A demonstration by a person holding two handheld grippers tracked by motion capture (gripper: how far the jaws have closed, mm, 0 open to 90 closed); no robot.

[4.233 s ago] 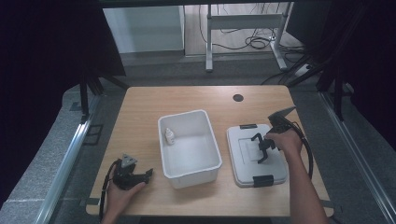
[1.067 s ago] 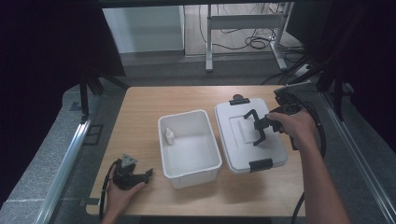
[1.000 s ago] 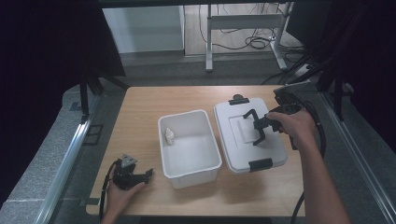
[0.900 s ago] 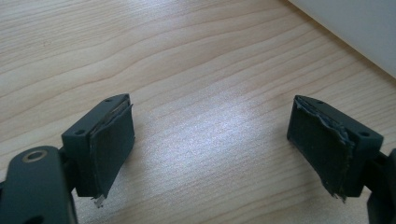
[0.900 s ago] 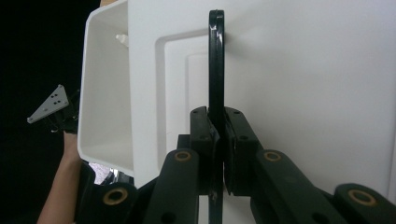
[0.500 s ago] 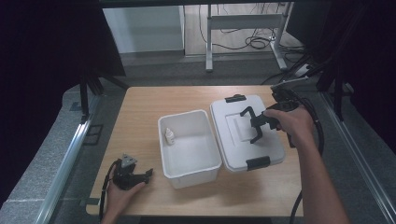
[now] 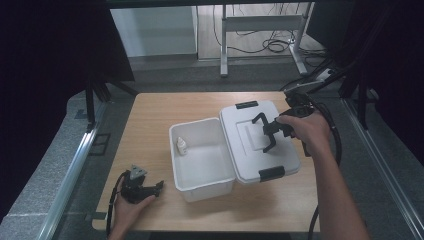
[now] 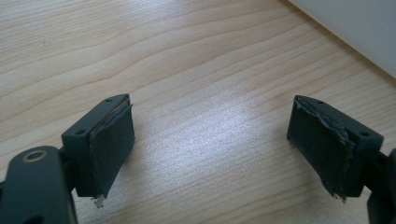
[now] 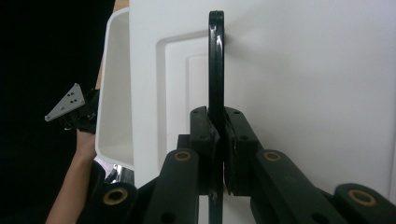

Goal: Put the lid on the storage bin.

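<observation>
The counter carries an open white box, and its lid is held tilted over the box's right rim, only partly covering it. The lid's black handle is pinched between the closed jaws of the right hand-held gripper. A small bottle stands inside the box. The left hand-held gripper rests wide open and empty on the counter. Because only the thin handle is gripped, the lid could swing and be seated crooked, or the box could be shoved aside.
</observation>
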